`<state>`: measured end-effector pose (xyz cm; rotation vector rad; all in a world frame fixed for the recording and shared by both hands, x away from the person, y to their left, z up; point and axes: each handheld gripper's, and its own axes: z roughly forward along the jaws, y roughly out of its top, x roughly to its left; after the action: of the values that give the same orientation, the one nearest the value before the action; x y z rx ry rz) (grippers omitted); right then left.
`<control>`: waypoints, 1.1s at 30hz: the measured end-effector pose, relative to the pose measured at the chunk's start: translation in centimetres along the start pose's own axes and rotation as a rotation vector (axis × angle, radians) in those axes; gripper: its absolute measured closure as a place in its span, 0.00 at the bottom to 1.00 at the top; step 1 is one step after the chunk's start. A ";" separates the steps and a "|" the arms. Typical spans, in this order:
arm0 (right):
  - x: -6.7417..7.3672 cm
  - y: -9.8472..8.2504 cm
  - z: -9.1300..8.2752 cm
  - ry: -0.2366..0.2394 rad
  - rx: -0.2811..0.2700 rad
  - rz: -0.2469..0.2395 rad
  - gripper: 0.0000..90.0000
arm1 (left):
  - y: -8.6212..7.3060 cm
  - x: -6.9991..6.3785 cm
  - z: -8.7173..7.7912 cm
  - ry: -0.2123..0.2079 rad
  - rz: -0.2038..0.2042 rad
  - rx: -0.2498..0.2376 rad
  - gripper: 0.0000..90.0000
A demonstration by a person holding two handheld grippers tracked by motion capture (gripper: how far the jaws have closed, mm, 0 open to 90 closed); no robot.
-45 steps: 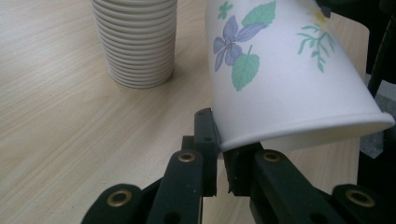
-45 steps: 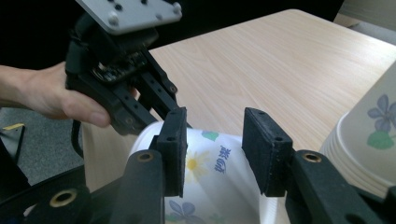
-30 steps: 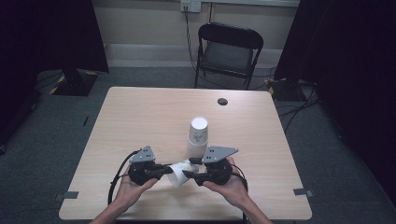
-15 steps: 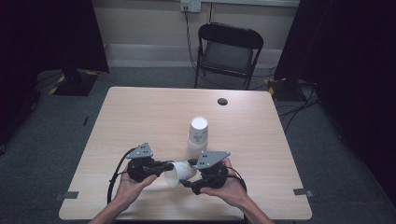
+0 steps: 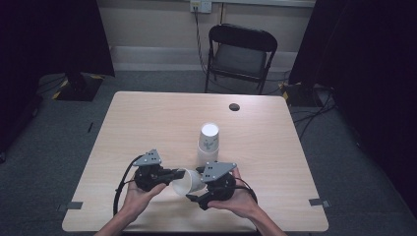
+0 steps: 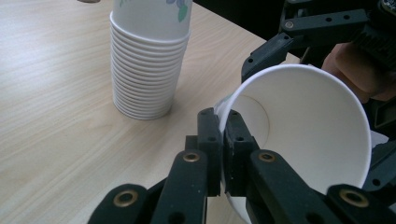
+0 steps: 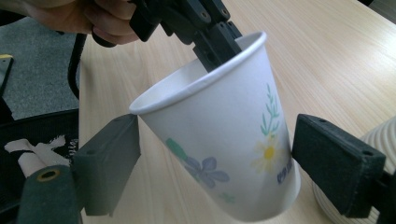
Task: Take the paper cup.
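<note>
Left gripper [image 6: 223, 140] pinches empty paper cup's [image 6: 303, 126] rim.

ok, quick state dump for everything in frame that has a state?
single paper cup: off the stack, tilted, held above the table, empty
left gripper: shut on the cup's rim, one jaw inside, one outside
right gripper: open, jaws either side of the cup's body, gap on the right
stack of paper cups: upside down on the table, untouched
folding chair: unfolded, empty, beyond the table
</note>
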<state>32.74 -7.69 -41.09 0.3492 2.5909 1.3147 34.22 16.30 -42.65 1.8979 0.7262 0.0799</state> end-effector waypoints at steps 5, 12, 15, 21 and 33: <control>0.6 0.1 0.6 -0.004 0.008 -0.038 0.17 | 0.1 -0.5 0.4 -0.042 -0.004 0.004 0.97; 0.7 -0.1 1.1 -0.013 0.022 -0.051 0.20 | 0.1 -0.6 0.7 -0.032 -0.005 0.025 0.97; 0.8 -0.2 1.2 -0.016 0.027 -0.050 0.22 | 0.1 -0.6 0.6 -0.028 -0.006 0.026 0.96; 0.2 -0.3 1.1 0.019 -0.003 0.020 0.28 | 0.2 -0.5 0.1 -0.028 -0.021 -0.015 0.93; 0.6 -0.2 1.3 -0.018 -0.039 -0.017 0.26 | 0.2 -0.3 0.0 -0.023 -0.055 -0.003 0.96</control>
<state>32.52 -6.64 -42.10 0.3300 2.5441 1.3490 34.09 16.12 -42.44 1.8716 0.7616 0.0242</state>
